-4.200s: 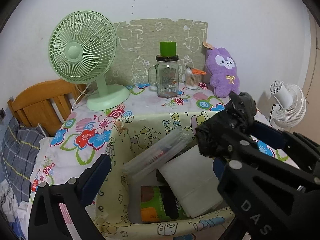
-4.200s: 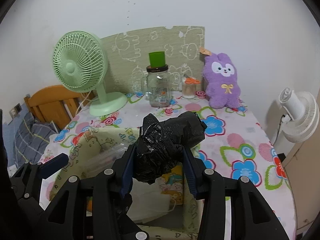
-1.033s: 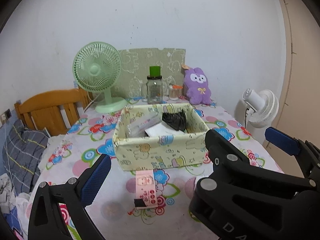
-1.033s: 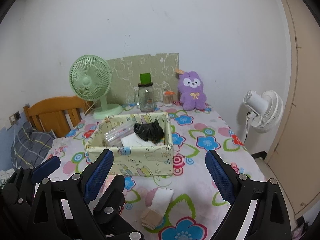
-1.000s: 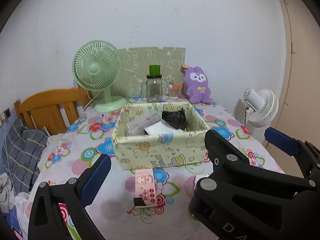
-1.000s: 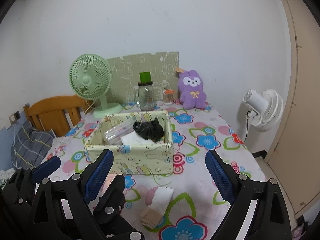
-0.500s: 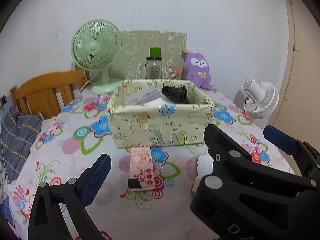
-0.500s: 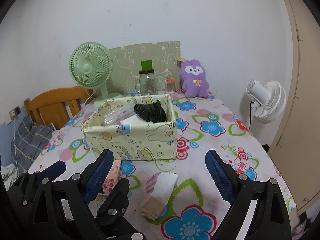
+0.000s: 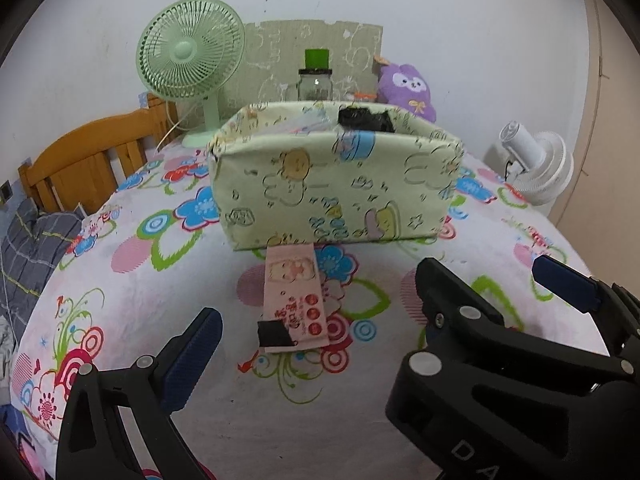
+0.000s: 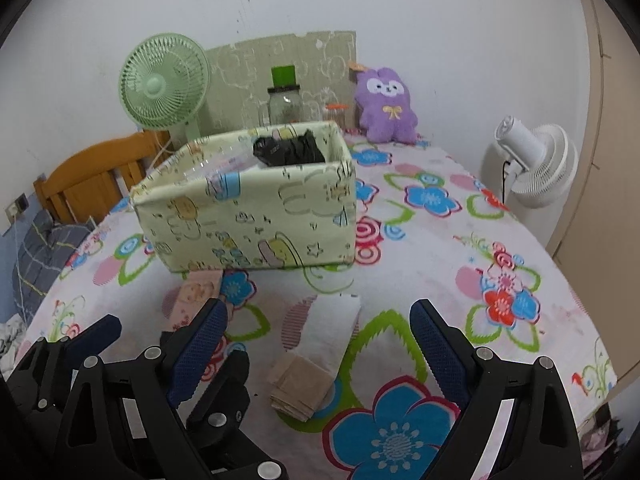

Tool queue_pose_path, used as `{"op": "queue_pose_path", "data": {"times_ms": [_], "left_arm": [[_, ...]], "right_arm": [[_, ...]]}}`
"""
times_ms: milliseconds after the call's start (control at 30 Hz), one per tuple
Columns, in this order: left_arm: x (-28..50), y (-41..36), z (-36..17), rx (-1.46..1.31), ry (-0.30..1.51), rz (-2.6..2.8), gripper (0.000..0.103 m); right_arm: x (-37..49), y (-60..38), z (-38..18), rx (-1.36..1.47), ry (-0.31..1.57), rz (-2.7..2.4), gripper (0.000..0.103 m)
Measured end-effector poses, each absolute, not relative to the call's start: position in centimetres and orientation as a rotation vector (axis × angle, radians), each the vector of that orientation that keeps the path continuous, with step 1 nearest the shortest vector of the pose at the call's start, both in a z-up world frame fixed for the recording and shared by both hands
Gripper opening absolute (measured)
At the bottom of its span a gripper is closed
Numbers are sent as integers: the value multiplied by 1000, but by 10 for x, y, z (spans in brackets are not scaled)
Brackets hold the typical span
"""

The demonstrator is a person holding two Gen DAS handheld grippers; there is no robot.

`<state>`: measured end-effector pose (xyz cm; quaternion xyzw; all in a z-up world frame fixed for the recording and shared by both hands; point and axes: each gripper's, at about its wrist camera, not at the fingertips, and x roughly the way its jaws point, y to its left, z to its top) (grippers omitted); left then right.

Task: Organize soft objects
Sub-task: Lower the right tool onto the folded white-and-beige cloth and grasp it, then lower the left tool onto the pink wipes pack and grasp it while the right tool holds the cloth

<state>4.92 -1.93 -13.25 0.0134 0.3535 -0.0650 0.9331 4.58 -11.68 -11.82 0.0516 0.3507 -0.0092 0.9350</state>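
Folded cloth (image 10: 320, 354) lies on table (image 10: 460, 248) between and just ahead of right gripper (image 10: 320, 344) tips. Advise straight descent, closing across narrow width. Jaws wide, holding nothing. Left gripper (image 9: 372, 308) likewise wide and empty, pink packet (image 9: 296, 300) just ahead. Box (image 10: 248, 220) beyond both.

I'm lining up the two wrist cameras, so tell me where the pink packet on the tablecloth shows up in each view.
Left wrist: the pink packet lies centre frame, just in front of the fabric box, with a black tab at its near end.
Right wrist: only part of it shows, lower left, partly behind the left gripper.
Shared landmark: the green fan, behind the box on the left.
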Motion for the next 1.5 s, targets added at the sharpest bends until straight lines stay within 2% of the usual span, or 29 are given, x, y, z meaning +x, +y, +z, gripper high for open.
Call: {"op": "queue_pose_path", "data": {"times_ms": [333, 567, 633, 667, 733, 800, 900, 1333, 1500], "left_arm": [[54, -17, -149, 43, 774, -134, 102], [58, -20, -156, 63, 804, -126, 102], [61, -20, -158, 62, 815, -114, 102], [62, -19, -158, 61, 817, -103, 102], [63, -19, -158, 66, 819, -93, 102], [63, -20, -158, 73, 818, -83, 102], [64, -23, -155, 86, 815, -77, 102], [85, -21, -140, 112, 771, -42, 102], [94, -18, -140, 105, 777, -57, 97]], "right_arm": [[62, -122, -147, 148, 831, -54, 83], [68, -118, -154, 141, 867, -22, 65], [70, -116, -156, 127, 875, -27, 58], [71, -114, -156, 111, 874, -30, 52], [72, -113, -155, 107, 872, -20, 48], [73, -113, -155, 106, 871, -13, 38], [74, -116, -155, 127, 870, 0, 29], [87, -117, -138, 136, 817, 48, 27], [92, -115, -136, 140, 815, 56, 27]]}}
